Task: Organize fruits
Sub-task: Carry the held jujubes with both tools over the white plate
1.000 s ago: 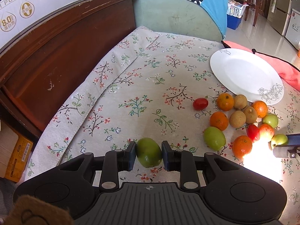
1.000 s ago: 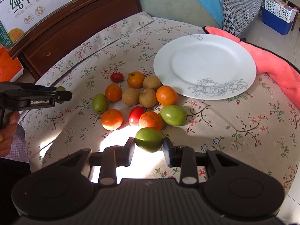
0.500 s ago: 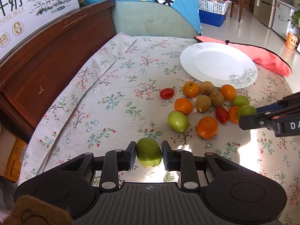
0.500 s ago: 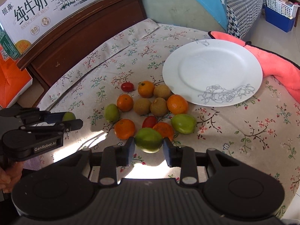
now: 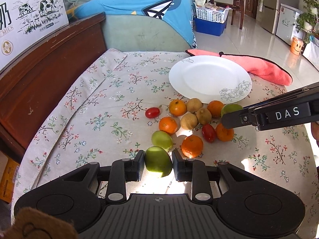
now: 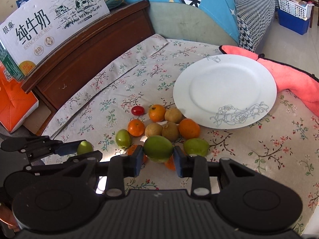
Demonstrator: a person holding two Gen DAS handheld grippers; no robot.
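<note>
Left gripper (image 5: 158,164) clamps green fruit (image 5: 158,163); right gripper (image 6: 158,157) clamps second green fruit (image 6: 158,148). Both above fruit pile (image 6: 159,127) mid-table. Carry each over white plate (image 6: 225,73) near far edge, lower, then release; avoid gripper collision.

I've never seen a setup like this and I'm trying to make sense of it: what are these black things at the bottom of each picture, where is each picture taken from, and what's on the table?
There is no robot. A person holds a two-finger gripper in each hand, each with a camera looking forward along its fingers. One picture comes from the left gripper, the other from the right gripper; each also appears in the other's view. Each is shut on a green fruit: the left fruit and the right fruit. On the floral tablecloth lie small oranges, brown round fruits, green fruits and two red tomatoes, beside a white plate with nothing on it. A pink cloth lies behind the plate.
</note>
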